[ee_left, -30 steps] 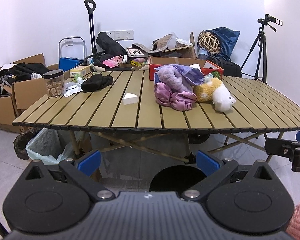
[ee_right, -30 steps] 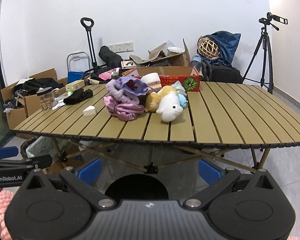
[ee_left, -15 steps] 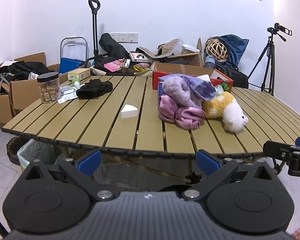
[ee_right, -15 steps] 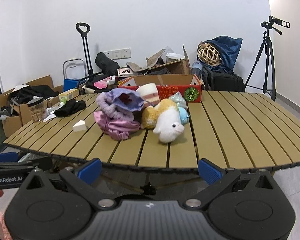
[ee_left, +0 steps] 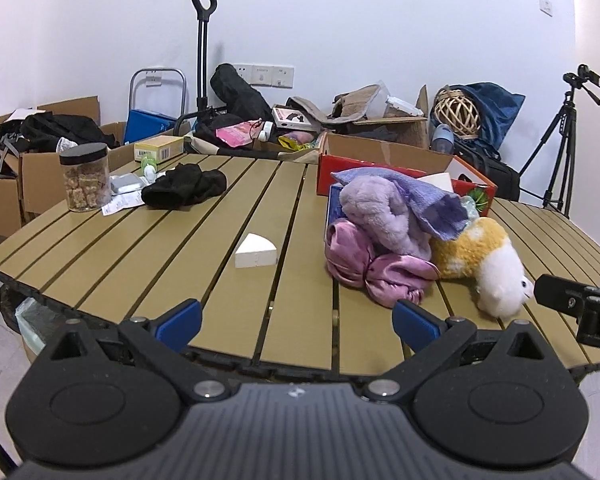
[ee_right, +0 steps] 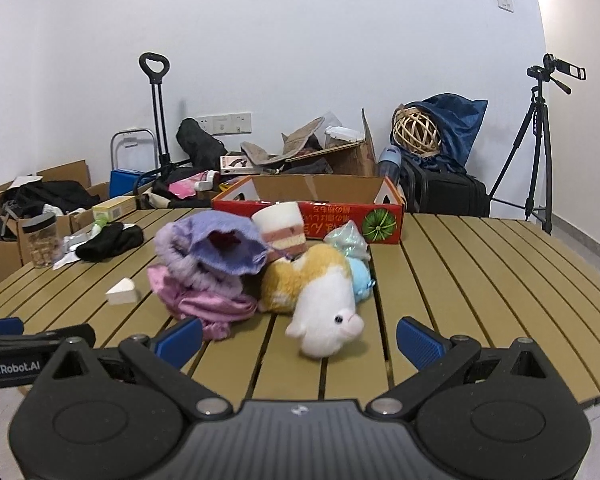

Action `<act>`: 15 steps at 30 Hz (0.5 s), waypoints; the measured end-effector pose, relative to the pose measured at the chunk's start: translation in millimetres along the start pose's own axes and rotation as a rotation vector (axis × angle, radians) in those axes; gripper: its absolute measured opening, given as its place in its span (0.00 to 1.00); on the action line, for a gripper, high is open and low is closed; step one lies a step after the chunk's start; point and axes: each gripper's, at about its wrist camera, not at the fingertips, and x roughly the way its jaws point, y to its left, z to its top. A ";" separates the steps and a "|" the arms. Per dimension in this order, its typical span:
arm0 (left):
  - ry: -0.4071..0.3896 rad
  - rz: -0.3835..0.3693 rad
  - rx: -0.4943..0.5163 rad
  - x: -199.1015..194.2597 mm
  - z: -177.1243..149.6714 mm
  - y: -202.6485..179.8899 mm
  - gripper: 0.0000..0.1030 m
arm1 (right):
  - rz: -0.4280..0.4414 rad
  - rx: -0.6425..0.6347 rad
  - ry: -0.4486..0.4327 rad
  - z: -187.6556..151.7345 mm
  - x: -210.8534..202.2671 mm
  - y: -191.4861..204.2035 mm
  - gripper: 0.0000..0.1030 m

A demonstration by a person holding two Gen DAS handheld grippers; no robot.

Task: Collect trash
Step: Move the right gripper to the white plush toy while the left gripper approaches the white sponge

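A slatted wooden table point(ee_left: 100, 248) holds a white wedge-shaped piece point(ee_left: 256, 251), also in the right wrist view point(ee_right: 121, 292), and crumpled paper scraps point(ee_left: 118, 204) by a jar at the far left. A bin with a pale liner point(ee_left: 32, 316) sits under the table's left edge. My left gripper point(ee_left: 296, 322) is open and empty over the table's near edge, short of the wedge. My right gripper point(ee_right: 300, 338) is open and empty, just in front of a white and orange plush toy point(ee_right: 320, 300).
A pile of purple and pink cloth point(ee_left: 384, 232), a red cardboard box point(ee_right: 312, 208), a black cloth point(ee_left: 184, 190) and a jar of snacks point(ee_left: 85, 178) stand on the table. Cardboard boxes, a trolley and a tripod point(ee_right: 540, 144) stand behind.
Both grippers have risen and moved forward to the table's near edge; the table top now fills more of each view. Both stay open and empty.
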 end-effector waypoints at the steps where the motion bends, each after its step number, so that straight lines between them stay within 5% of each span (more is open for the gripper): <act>1: 0.004 0.003 -0.001 4.5 0.6 -1.2 1.00 | -0.003 -0.003 0.001 1.9 4.7 -0.5 1.00; 15: -0.010 0.051 -0.030 44.9 21.7 -3.4 1.00 | -0.068 -0.036 0.062 16.4 83.0 -3.5 1.00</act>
